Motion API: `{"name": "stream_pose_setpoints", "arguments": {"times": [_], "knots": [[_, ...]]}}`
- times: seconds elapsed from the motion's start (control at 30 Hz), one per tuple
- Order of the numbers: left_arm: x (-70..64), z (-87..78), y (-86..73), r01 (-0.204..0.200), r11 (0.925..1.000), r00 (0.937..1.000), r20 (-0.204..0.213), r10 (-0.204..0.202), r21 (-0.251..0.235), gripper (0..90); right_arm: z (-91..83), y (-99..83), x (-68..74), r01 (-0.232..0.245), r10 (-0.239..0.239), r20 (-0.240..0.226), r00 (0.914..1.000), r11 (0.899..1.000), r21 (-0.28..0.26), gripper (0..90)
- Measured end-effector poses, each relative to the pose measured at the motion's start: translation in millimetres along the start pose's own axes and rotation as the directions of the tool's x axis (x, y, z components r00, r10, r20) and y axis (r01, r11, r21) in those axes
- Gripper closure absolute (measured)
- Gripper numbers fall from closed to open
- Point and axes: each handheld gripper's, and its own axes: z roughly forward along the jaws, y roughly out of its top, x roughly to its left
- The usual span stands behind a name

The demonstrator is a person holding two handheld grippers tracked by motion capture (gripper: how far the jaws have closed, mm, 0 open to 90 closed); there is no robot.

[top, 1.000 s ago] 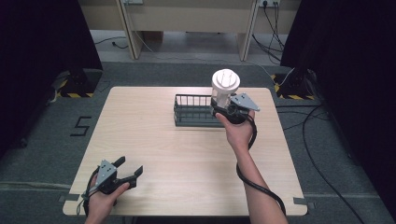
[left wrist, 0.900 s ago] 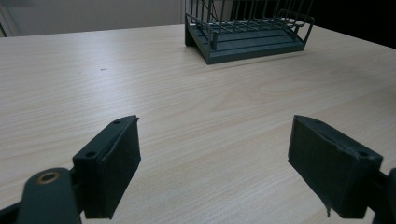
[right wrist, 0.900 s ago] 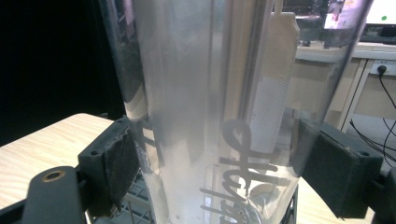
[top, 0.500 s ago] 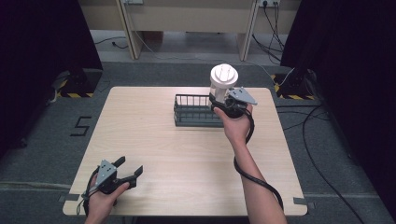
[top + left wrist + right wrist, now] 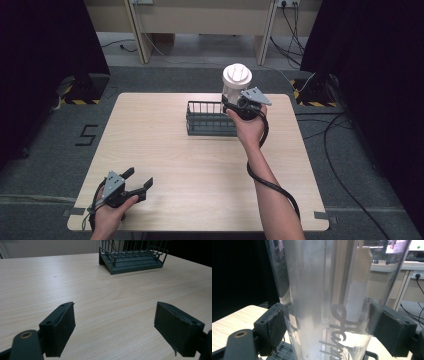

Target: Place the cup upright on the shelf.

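Overhead, found a pale wooden table [image 5: 200,165] with a dark wire rack [image 5: 210,119] standing toward its far right part. Saw the right gripper [image 5: 235,104] held up at the rack's right end, jaws clamped on the sides of a tall clear cup [image 5: 235,85] with a white ridged lid [image 5: 237,74]. Caught the cup upright and raised, over or just behind the rack's right end; could not tell from above whether its base touched the rack. Traced a black cable [image 5: 272,185] from that gripper down along the forearm.

Closer in, through the right gripper view, made out what the high view could not: frosted transparent wall of the cup [image 5: 324,297], dark lettering printed low on it, a white strip inside, and both black pads pressed against its flanks. Glimpsed a corner of the rack [image 5: 284,352] below the cup, with table edge at lower left.

Down at the near left corner, noted the left gripper [image 5: 139,181] low over the table, jaws spread wide and holding nothing. Confirmed in the left gripper view: bare wood grain between the two parted pads, and the rack [image 5: 132,257] well apart at the far side, seemingly empty from that low angle.
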Motion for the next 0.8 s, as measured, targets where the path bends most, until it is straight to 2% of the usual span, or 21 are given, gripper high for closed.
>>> {"name": "stream_pose_setpoints", "arguments": {"times": [0.1, 0.2, 0.8], "knots": [[-0.2, 0.1, 0.1, -0.001, 1.0000, 1.0000, -0.001, 0.001, -0.002, 16.5, 4.7, -1.2, 0.0, 0.006, -0.006, 0.006, 1.0000, 1.000, 0.005, 18.6], [0.1, -0.2, 0.1, -0.001, 1.0000, 1.0000, -0.002, 0.001, -0.002, 16.5, 9.2, -2.2, -0.9, -0.018, 0.018, 0.012, 0.9998, 1.000, 0.000, 18.5], [0.4, 0.1, 0.0, 0.001, 1.0000, 1.0000, 0.001, -0.001, 0.000, 16.6, 25.5, -7.4, -0.8, -0.016, 0.015, 0.020, 0.9997, 0.999, 0.031, 18.5]]}}
